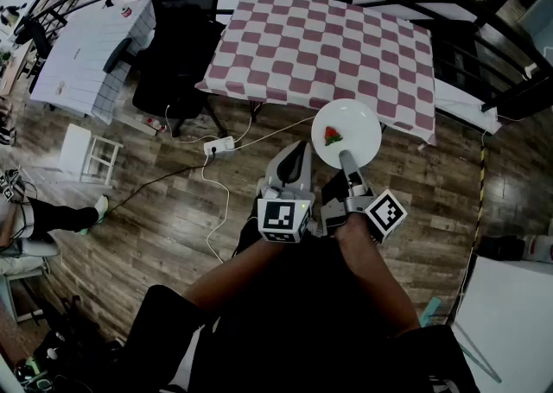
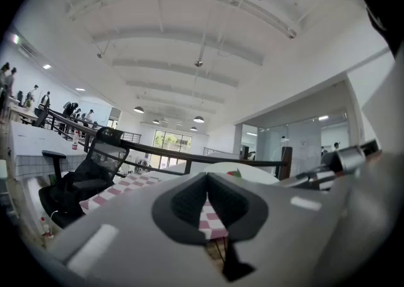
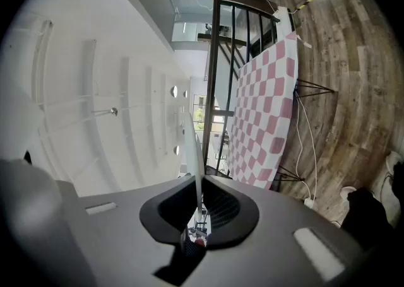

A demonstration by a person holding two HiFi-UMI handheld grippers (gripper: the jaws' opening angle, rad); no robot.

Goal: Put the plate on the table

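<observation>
One plate (image 1: 346, 132) | clamped by its near rim in right gripper (image 1: 346, 158), jutting straight ahead | table (image 1: 328, 46) ahead, near edge by plate's far rim | left gripper (image 1: 299, 151) closed, empty, alongside | likely next: right carries forward.

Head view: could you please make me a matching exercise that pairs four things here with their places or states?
Things:
1 round white plate
2 black office chair
3 white power strip
4 left hand-held gripper

Places or states:
A lying on the wooden floor
B jaws shut, nothing between them
C clamped at its rim by the right hand-held gripper
D standing beside the pink-checked table

Pairs: 1-C, 2-D, 3-A, 4-B
</observation>
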